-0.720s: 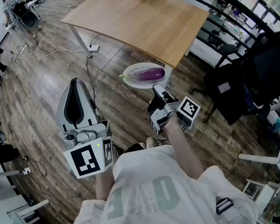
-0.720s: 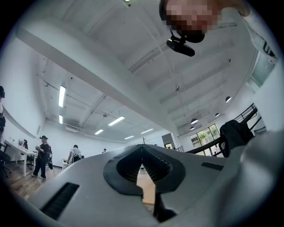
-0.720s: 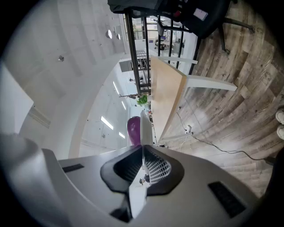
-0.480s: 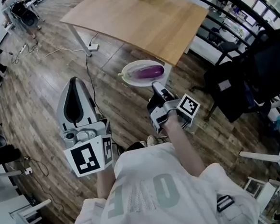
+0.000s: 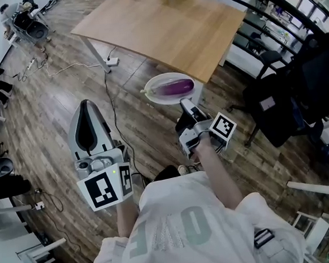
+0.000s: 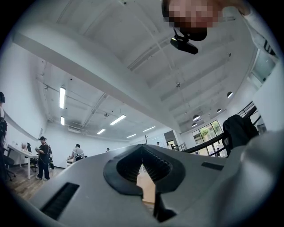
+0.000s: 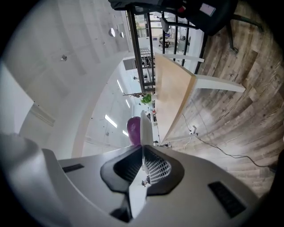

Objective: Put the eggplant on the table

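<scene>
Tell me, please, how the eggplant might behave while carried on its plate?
The eggplant looks smooth and rounded, so it may roll or slide. The right tongs pinch the plate only at its rim, so any tilt could probably tip it off.

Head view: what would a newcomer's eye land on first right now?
A purple eggplant lies on a white plate held in mid-air above the wood floor, just short of the wooden table. The right gripper is clamped on the plate's near rim and carries it. The left gripper, jaws together and empty, points ahead at lower left.
</scene>
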Demonstrator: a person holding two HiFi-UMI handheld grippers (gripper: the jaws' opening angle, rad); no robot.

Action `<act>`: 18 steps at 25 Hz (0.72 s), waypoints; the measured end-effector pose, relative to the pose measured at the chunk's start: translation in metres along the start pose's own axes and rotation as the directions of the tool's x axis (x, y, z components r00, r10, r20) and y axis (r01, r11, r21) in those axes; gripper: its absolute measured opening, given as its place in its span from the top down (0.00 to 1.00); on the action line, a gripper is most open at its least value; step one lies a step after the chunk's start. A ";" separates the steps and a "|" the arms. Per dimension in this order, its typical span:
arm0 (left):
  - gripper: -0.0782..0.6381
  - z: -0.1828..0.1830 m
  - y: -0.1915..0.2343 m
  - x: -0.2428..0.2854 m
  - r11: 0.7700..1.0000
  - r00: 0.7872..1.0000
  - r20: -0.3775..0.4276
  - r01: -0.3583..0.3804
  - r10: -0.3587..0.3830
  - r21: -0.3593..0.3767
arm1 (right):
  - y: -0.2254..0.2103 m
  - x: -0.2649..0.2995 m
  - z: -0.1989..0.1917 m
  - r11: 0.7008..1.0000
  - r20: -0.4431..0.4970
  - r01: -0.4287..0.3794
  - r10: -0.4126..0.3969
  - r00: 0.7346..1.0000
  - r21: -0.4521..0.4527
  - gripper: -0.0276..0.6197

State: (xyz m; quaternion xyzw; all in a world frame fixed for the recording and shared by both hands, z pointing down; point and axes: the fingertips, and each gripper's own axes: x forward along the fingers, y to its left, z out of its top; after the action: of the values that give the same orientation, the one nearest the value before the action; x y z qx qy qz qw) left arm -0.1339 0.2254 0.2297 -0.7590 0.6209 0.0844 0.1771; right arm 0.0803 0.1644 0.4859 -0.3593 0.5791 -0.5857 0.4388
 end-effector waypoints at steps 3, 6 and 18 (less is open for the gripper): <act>0.88 -0.009 -0.003 0.001 1.000 0.999 -0.031 -0.017 0.017 0.003 | -0.007 0.001 0.008 1.000 -0.014 0.017 -0.017 1.000 -0.012 0.91; 0.88 -0.010 -0.008 0.028 1.000 0.998 -0.054 -0.019 0.020 0.013 | 0.002 0.018 0.025 1.000 -0.016 0.022 -0.023 1.000 -0.014 0.91; 0.88 -0.037 -0.006 0.094 1.000 0.999 -0.032 0.017 -0.018 -0.024 | 0.008 0.070 0.051 1.000 -0.003 0.013 -0.013 1.000 -0.016 0.91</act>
State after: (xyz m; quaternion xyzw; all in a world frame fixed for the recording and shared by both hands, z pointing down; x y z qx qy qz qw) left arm -0.1109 0.1270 0.2324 -0.7677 0.6159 0.0780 0.1587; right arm 0.1031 0.0812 0.4756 -0.3658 0.5822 -0.5843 0.4310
